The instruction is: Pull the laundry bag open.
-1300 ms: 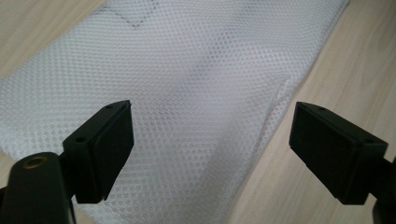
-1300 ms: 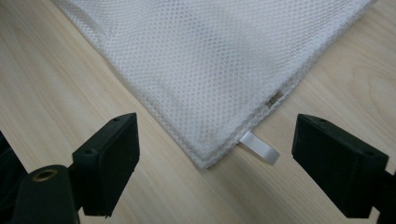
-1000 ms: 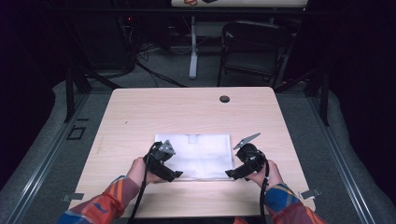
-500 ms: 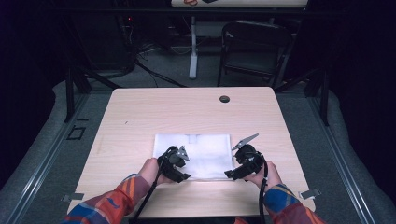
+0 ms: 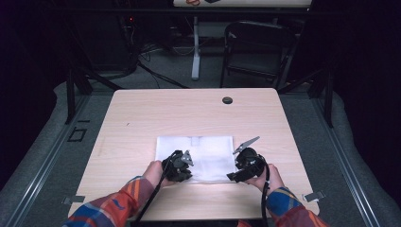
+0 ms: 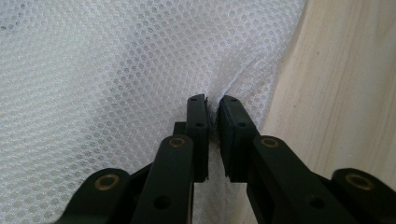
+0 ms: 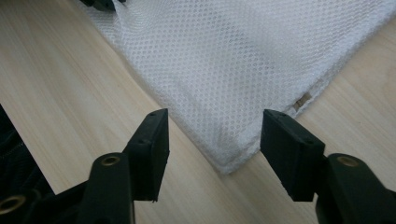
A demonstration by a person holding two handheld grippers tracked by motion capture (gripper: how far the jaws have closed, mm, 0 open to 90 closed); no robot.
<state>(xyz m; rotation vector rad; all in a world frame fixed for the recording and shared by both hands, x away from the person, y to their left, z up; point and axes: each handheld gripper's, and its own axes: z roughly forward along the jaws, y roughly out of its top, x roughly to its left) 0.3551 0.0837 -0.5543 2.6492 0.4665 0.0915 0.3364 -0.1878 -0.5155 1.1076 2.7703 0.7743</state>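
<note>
A white mesh cloth [image 5: 203, 151] lies flat on the wooden table [image 5: 142, 118], toward its near side. My left gripper [image 5: 182, 170] is at the cloth's near left edge. In the left gripper view it [image 6: 212, 105] is shut, pinching a raised fold of the cloth [image 6: 116, 70] between its pads. My right gripper [image 5: 232, 177] is at the near right corner. In the right gripper view it [image 7: 212, 135] stands open with the corner of the cloth [image 7: 233, 60] between its jaws, the pads apart from the fabric. Its jaws have just been closing.
A small dark round grommet [image 5: 227, 100] sits near the table's far edge. A black folding chair [image 5: 257, 47] and cables stand on the floor beyond the table. Bare wood surrounds the cloth on all sides.
My left gripper moved right and down onto the cloth's near left edge and closed on it. The right gripper stayed at the near right corner.
</note>
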